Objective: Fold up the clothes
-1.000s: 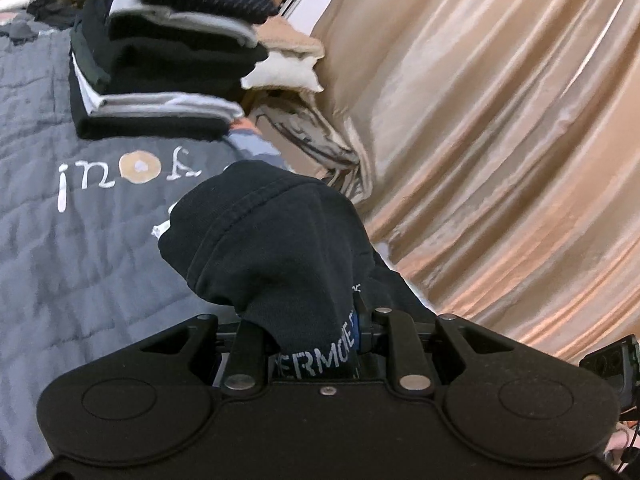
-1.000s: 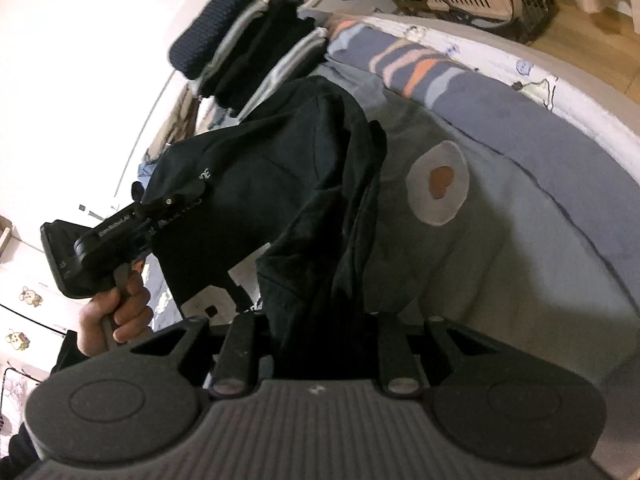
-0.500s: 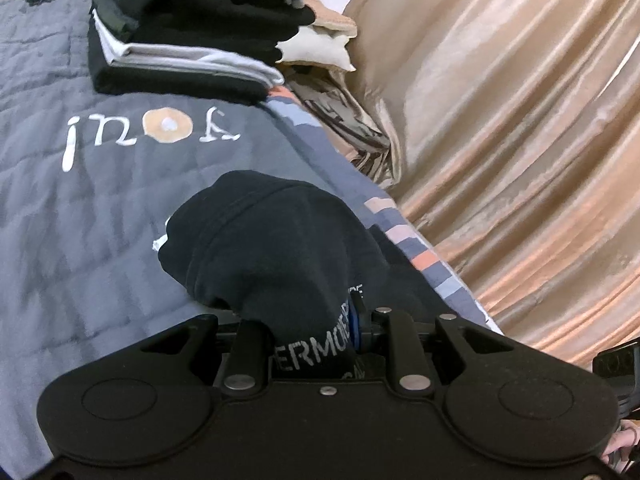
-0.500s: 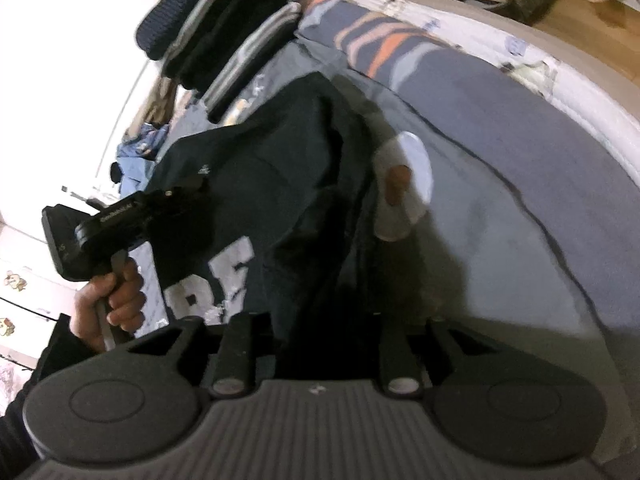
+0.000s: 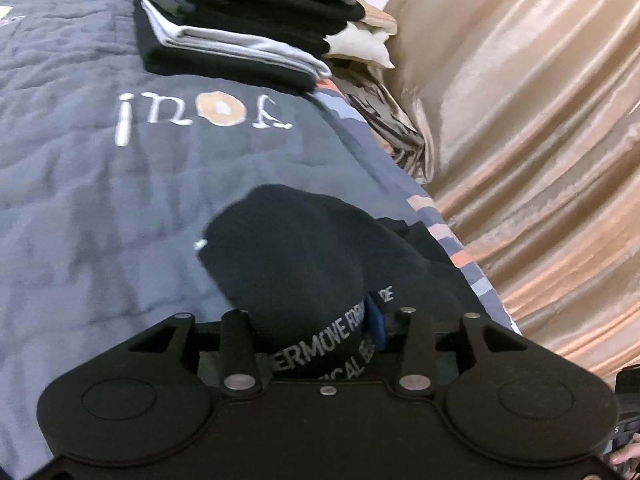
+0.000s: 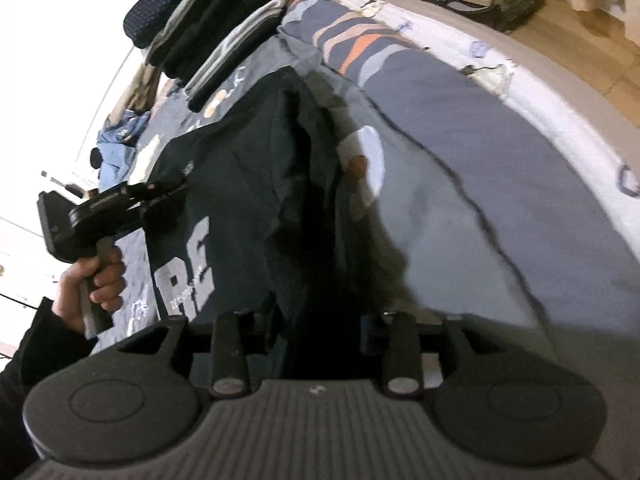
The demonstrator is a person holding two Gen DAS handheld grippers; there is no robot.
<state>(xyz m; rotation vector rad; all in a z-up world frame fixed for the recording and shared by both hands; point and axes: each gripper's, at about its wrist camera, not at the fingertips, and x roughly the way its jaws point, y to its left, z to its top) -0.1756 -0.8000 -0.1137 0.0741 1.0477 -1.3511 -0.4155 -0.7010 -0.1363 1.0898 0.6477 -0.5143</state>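
Grey quilt (image 5: pixel 100 200) beneath; both grippers — left gripper (image 5: pixel 320 320), right gripper (image 6: pixel 320 328) — clamped on the dark shirt (image 6: pixel 248 200) mid-frame. Bunched cloth may slip — the fold would skew.

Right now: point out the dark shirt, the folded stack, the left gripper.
dark shirt (image 6: pixel 248 184), right wrist view, front panel.
folded stack (image 5: pixel 224 36), left wrist view, grey layer.
left gripper (image 6: pixel 160 194), right wrist view, between its fingers.
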